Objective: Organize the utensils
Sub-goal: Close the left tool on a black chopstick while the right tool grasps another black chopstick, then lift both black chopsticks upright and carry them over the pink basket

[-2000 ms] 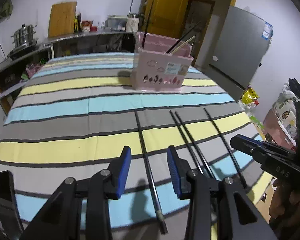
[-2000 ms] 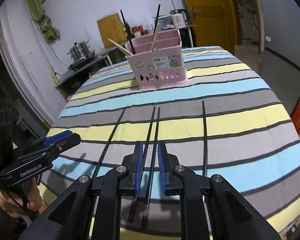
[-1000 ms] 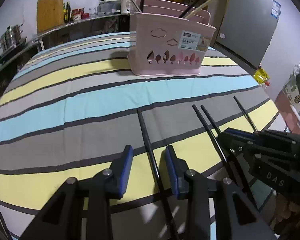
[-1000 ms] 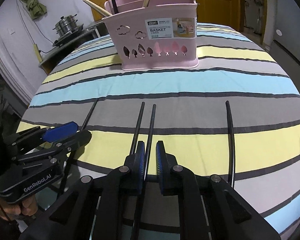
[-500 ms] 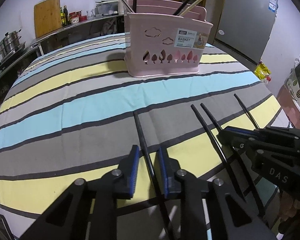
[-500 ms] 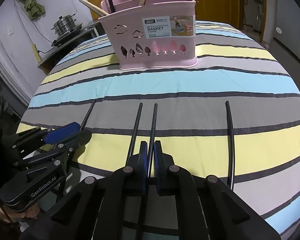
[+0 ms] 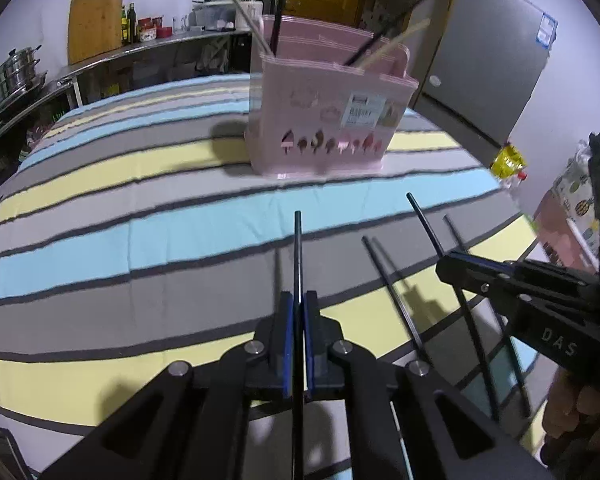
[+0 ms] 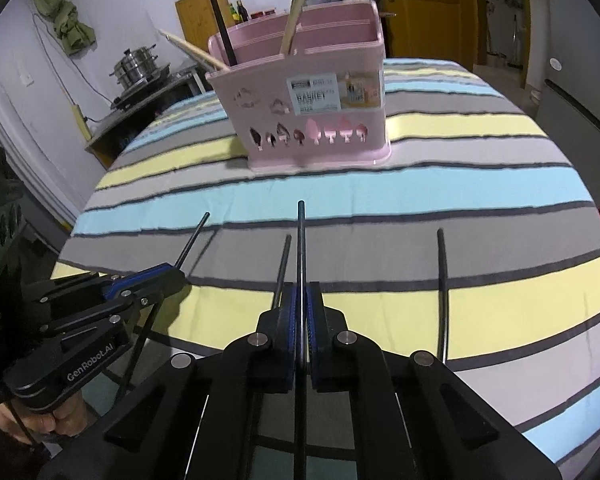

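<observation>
My left gripper (image 7: 296,300) is shut on a black chopstick (image 7: 297,252) and holds it lifted above the striped tablecloth, tip towards the pink utensil basket (image 7: 324,120). My right gripper (image 8: 301,292) is shut on another black chopstick (image 8: 301,240), also lifted. The basket (image 8: 308,108) holds several chopsticks, black and wooden. Two black chopsticks (image 8: 282,268) (image 8: 442,292) still lie on the cloth beside my right gripper. The left gripper shows in the right wrist view (image 8: 148,280), and the right gripper shows in the left wrist view (image 7: 444,266).
The round table (image 8: 500,216) has a striped cloth and its edge curves close on both sides. A counter with a steel pot (image 7: 16,76) and bottles stands at the back left. A grey fridge (image 7: 492,64) and a yellow door (image 8: 416,4) are behind the basket.
Both grippers have closed on a chopstick each and lifted them off the cloth. Both views have pulled back and up from the table.
</observation>
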Demonstrator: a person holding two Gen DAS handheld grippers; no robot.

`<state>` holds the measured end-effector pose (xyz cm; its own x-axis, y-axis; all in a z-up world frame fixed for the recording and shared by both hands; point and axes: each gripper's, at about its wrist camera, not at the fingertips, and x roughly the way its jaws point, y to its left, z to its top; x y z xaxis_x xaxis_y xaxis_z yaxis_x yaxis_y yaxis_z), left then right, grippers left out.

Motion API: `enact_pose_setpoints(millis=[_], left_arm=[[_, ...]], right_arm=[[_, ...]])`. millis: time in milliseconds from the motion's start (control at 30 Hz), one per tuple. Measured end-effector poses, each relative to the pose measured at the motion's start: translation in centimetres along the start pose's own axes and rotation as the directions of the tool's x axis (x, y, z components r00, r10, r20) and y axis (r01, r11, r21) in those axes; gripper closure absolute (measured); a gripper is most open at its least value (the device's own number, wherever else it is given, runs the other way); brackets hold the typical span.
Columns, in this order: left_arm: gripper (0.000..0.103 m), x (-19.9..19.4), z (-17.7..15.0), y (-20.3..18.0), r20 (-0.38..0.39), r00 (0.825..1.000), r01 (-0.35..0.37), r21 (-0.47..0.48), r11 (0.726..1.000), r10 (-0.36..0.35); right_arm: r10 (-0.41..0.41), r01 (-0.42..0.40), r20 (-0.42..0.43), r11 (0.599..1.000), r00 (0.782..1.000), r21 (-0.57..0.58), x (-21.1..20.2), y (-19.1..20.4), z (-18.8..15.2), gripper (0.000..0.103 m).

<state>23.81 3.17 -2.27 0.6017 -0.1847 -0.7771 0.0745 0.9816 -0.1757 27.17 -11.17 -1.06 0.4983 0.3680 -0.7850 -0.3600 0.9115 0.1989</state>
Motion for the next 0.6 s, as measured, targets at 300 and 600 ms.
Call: enact_pose_setpoints(millis=[300, 600], left_arm=[[0.098, -4.6, 2.2, -0.5, 0.093, 0.995, 0.037, 0.002, 0.999, -0.037], [0.098, -8.5, 4.4, -1.4, 0.18, 0.982, 0.049, 0.033, 0.998, -0.055]], right_arm=[[0.016, -0.015, 0.078, 1.0, 0.997, -0.008, -3.6, 0.3, 1.7, 0.098], [0.02, -0.016, 0.179, 1.0, 0.984, -0.027, -8.1, 1.0, 3.7, 0.098]])
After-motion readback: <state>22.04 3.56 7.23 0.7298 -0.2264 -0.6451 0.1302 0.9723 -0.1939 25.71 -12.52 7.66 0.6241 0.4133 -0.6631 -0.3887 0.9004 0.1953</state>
